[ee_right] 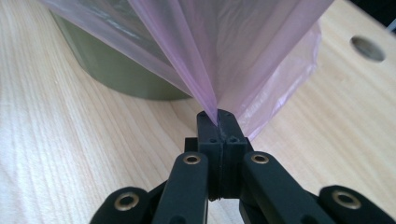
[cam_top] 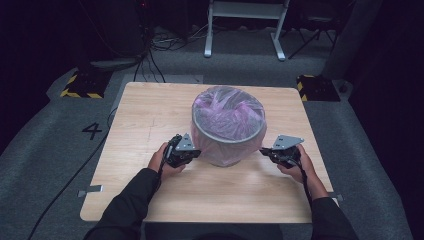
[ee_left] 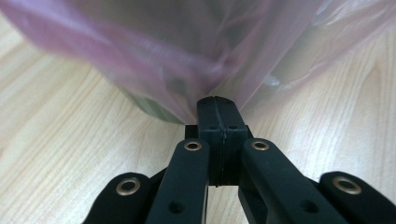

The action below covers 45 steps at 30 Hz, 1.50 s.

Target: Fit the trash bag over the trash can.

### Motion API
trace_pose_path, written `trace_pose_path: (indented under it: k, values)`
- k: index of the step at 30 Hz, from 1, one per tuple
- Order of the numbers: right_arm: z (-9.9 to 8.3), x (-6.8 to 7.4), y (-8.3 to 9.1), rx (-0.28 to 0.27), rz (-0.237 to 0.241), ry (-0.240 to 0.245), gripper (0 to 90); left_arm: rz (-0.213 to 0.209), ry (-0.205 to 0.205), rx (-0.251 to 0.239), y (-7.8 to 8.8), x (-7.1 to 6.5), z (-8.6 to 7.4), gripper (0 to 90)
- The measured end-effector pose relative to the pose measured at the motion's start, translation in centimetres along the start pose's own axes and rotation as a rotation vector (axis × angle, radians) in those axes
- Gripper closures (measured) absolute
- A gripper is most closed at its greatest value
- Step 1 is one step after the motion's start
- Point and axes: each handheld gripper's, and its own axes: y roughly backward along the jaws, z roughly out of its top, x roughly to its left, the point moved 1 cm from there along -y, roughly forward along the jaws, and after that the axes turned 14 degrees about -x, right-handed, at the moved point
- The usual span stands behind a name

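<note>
With the mesh wastebasket [cam_top: 227,145] standing mid-bench [cam_top: 150,115], the left gripper [cam_top: 192,152] and right gripper [cam_top: 265,151] each clamp the hanging edge of its pink bin liner [cam_top: 228,112] at opposite sides, so the step looks like fitting or removing it, needing an even pull.

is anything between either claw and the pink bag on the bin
Nothing visible. The left claw is shut directly on the pink bag and the right claw pinches it too, each low beside the bin.

Black grippers [cam_top: 192,154], brass rivets, grey plates; dark sleeves [cam_top: 131,200].
</note>
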Motion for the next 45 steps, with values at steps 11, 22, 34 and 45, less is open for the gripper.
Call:
trace_pose_path:
  k: [11, 22, 34, 45]
  values:
    - [-1.6, -0.1, -1.4, 0.032, 0.04, -0.063, 90.0, 0.003, 0.04, -0.018, 0.3, 0.6, -1.3, 90.0]
    - [-2.7, -0.7, 0.3, -0.005, 0.046, -0.194, 46.8, 0.065, 0.104, -0.041, 3.6, 0.4, -2.0, 36.4]
    - [-3.6, -1.2, 4.6, -0.087, -0.038, -0.285, 24.2, 0.155, 0.159, 0.014, 7.3, 0.1, -4.8, 20.9]
    - [-1.0, -1.0, 6.5, -0.168, -0.088, -0.26, 20.5, 0.145, 0.177, 0.09, 7.3, -0.9, -6.7, 18.4]
